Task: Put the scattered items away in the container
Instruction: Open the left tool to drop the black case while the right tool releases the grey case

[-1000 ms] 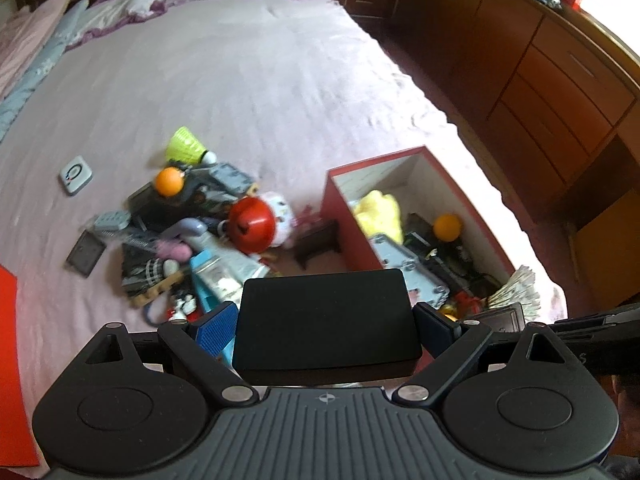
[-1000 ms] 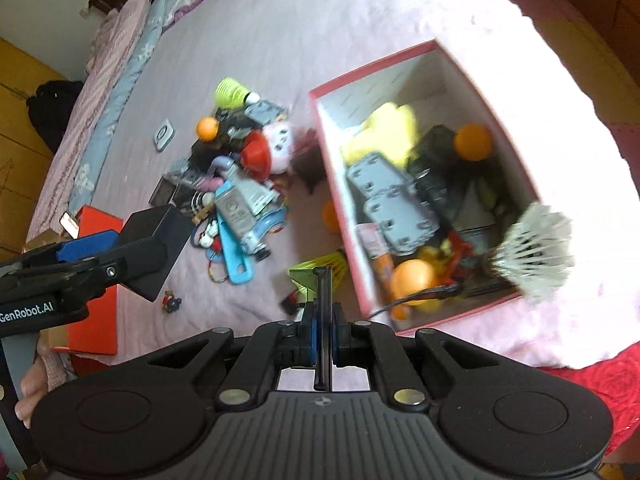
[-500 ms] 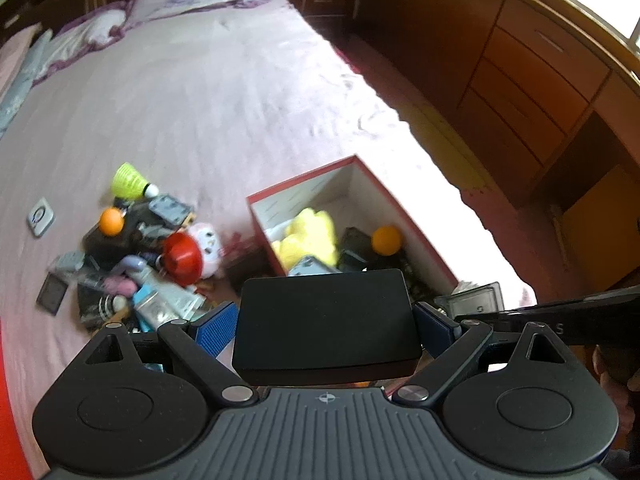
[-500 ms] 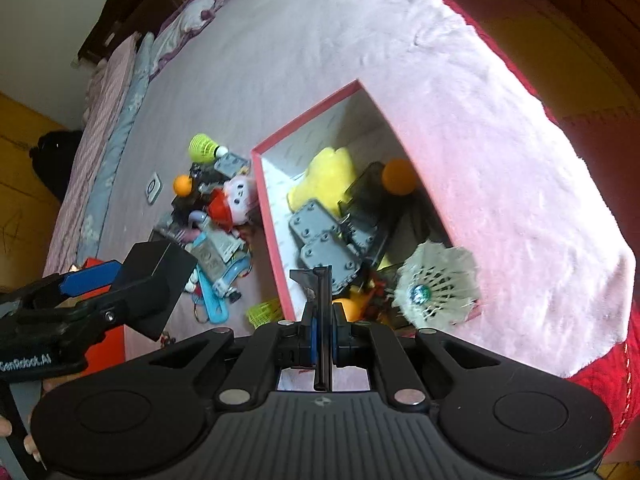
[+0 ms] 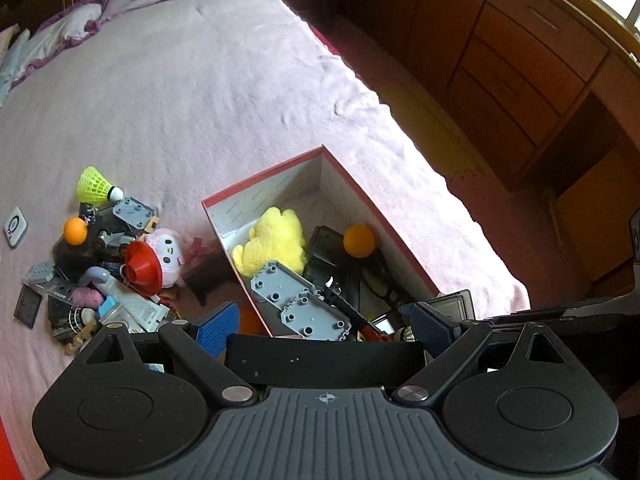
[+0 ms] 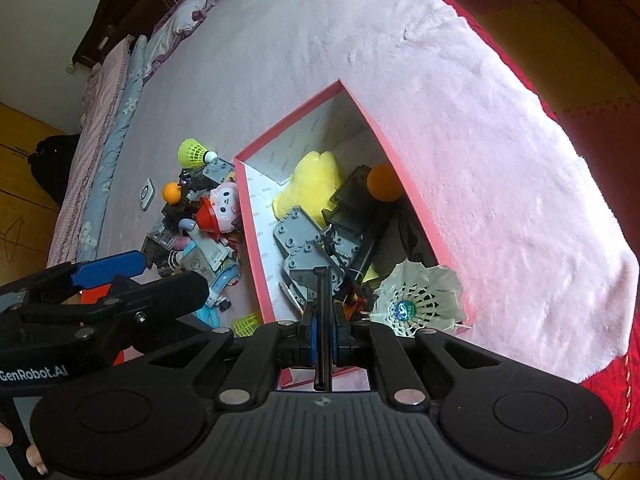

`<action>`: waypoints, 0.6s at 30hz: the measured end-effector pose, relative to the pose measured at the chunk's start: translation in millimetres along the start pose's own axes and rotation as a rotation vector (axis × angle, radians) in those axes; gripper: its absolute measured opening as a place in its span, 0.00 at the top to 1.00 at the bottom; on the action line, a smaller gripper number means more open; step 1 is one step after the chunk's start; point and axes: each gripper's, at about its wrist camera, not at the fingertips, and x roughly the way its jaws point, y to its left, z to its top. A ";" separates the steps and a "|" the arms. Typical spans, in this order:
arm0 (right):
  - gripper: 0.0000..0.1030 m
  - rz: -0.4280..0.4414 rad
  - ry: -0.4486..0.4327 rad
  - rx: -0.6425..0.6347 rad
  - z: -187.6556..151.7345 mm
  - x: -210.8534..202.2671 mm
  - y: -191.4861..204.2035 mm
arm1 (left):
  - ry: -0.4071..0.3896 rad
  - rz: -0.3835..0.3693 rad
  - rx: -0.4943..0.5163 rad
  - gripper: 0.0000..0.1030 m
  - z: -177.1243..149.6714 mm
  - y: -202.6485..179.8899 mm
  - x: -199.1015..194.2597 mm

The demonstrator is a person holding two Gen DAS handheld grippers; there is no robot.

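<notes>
Left gripper (image 5: 326,318): fingers spread wide, a black block across the gap between them. Right gripper (image 6: 322,280): fingers pressed together, thin dark plate pinched between. Fingertips (image 6: 34,458) show bottom left.

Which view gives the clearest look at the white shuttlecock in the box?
The right wrist view: the white shuttlecock fills the near corner of the red box, feathers fanned, cork tip facing the camera. In the left wrist view only a small pale bit shows behind the left gripper's fingers.
</notes>
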 end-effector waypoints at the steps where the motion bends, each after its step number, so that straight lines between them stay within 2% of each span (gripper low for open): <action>1: 0.93 0.000 0.000 0.002 1.0 0.7 -1.0 | 0.002 0.001 0.000 0.10 1.0 -0.4 1.2; 18: 0.92 -0.007 0.004 0.024 10.4 7.2 -11.7 | 0.027 0.006 0.021 0.12 9.9 -7.1 13.2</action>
